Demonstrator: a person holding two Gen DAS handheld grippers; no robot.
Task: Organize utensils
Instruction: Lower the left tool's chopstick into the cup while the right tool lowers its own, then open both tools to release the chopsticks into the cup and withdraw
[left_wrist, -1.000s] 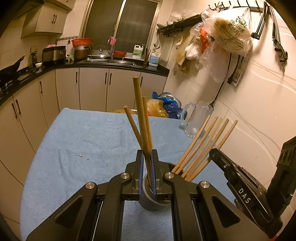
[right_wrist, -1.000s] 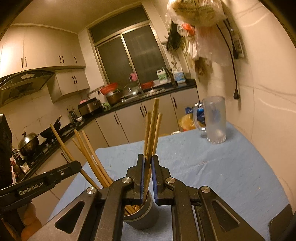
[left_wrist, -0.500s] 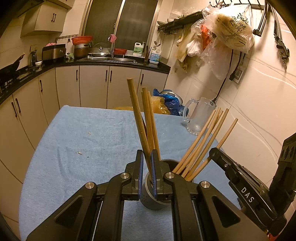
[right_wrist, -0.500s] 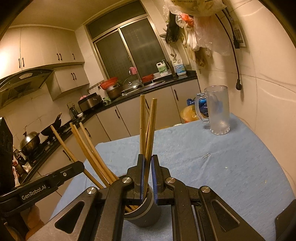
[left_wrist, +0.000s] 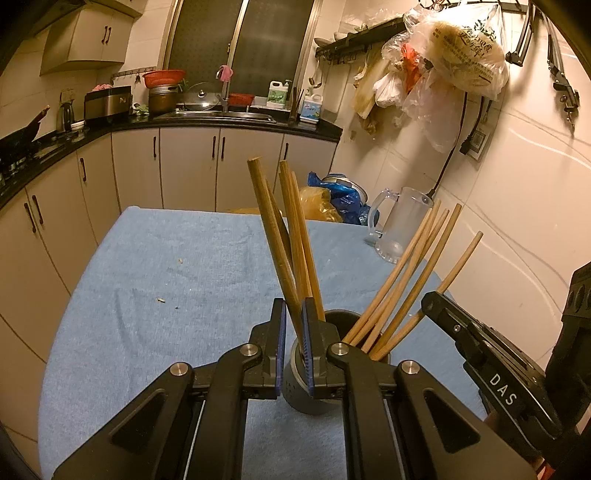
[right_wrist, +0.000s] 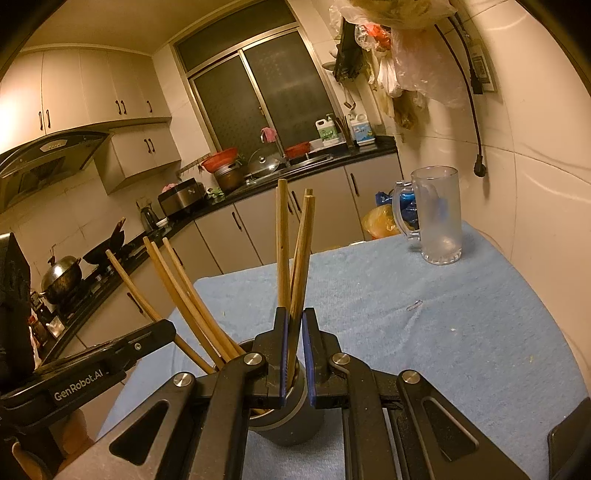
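Both hand-held grippers, left and right, pinch chopsticks above a blue-clothed kitchen table.

Matt bare-wood chopsticks stand in a dull grey, smooth holder cup. The table's blue cloth looks napped and rough. At its far right corner, a frosted clear mug. Glossy wall tiles behind.
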